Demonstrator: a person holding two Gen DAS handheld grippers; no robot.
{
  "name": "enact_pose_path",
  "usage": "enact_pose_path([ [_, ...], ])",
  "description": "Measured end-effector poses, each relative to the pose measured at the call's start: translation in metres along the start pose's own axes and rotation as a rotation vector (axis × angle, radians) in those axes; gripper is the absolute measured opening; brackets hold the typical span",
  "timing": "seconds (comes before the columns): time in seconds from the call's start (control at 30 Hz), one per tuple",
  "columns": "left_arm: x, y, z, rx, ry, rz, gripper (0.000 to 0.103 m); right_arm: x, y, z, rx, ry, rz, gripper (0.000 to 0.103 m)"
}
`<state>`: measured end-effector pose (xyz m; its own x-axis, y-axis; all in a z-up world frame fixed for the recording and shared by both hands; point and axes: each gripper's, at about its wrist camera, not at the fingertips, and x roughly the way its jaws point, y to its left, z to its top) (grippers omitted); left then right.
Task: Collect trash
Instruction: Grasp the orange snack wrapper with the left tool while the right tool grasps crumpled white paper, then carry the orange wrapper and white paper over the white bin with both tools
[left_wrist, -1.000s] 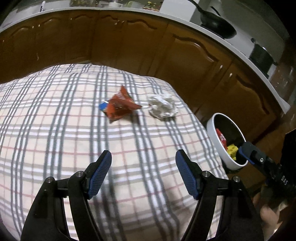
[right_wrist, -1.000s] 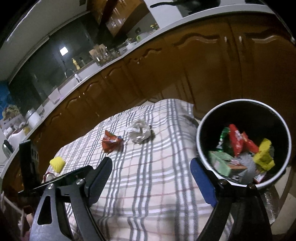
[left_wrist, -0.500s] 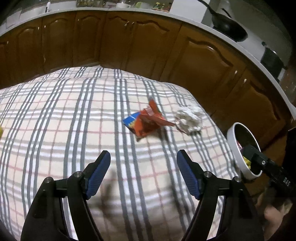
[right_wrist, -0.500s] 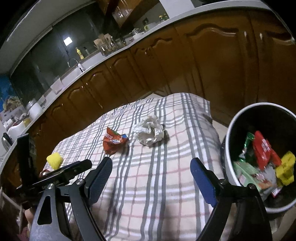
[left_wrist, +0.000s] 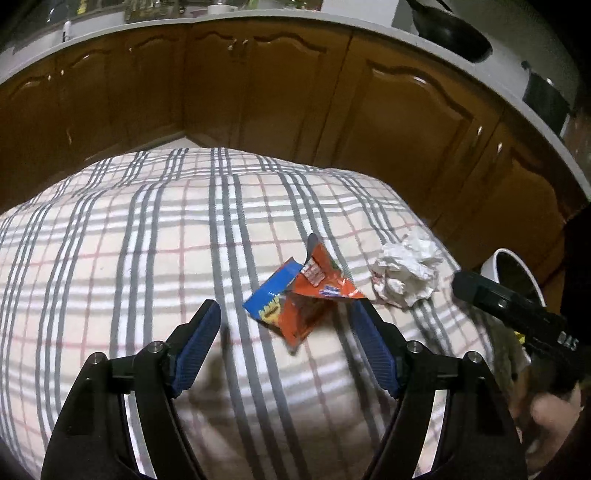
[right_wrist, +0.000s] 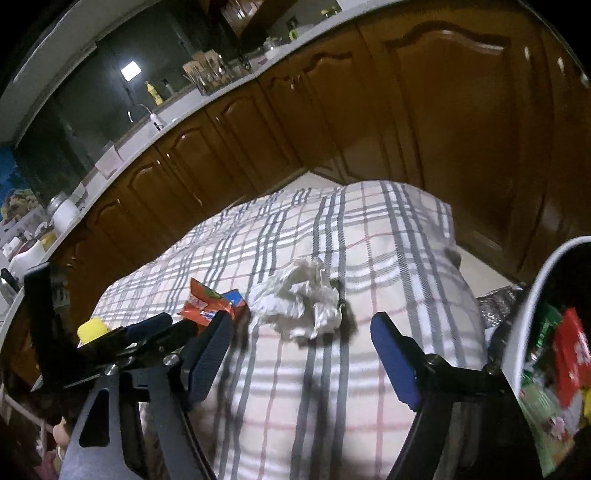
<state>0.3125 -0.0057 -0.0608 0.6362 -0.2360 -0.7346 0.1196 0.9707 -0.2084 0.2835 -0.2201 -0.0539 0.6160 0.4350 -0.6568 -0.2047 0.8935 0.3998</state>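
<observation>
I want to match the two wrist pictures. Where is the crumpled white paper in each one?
Left wrist: crumpled white paper lies right of centre, beyond the right-hand finger.
Right wrist: it lies near the centre, ahead of the open claw.
Shared landmark: the red snack wrapper, just left of it.

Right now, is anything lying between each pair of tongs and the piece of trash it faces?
Nothing visible. The left tongs face the red snack wrapper over bare checked cloth; the right tongs, closing on nothing, face the crumpled white paper likewise.
</observation>
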Motion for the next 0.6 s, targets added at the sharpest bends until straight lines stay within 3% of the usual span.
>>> enact_pose_path([
  [0.1, 0.007, -0.002, 0.0, 0.004, 0.021, -0.03, 0.062, 0.017, -0.006, 0.004, 0.024, 0.036, 0.013, 0.065],
  [0.23, 0.014, -0.007, -0.002, 0.017, 0.044, -0.056, 0.027, 0.027, -0.009, 0.0, 0.035, 0.064, 0.019, 0.034],
  [0.3, 0.012, -0.011, -0.004, 0.033, 0.039, -0.055, 0.021, 0.022, -0.008, -0.004, 0.028, 0.052, 0.015, 0.027],
  [0.33, 0.011, -0.014, -0.005, 0.04, 0.037, -0.059, 0.007, 0.02, -0.008, -0.004, 0.029, 0.048, 0.016, 0.026],
  [0.47, -0.003, -0.019, -0.009, 0.042, 0.015, -0.071, 0.007, 0.0, -0.009, -0.008, 0.027, 0.017, 0.017, 0.021],
  [0.5, -0.007, -0.021, -0.01, 0.04, 0.009, -0.08, 0.006, -0.006, -0.01, -0.01, 0.028, 0.01, 0.022, 0.013],
  [0.6, -0.019, -0.024, -0.015, 0.038, -0.002, -0.097, 0.006, -0.021, -0.011, -0.015, 0.031, -0.008, 0.025, 0.013],
])
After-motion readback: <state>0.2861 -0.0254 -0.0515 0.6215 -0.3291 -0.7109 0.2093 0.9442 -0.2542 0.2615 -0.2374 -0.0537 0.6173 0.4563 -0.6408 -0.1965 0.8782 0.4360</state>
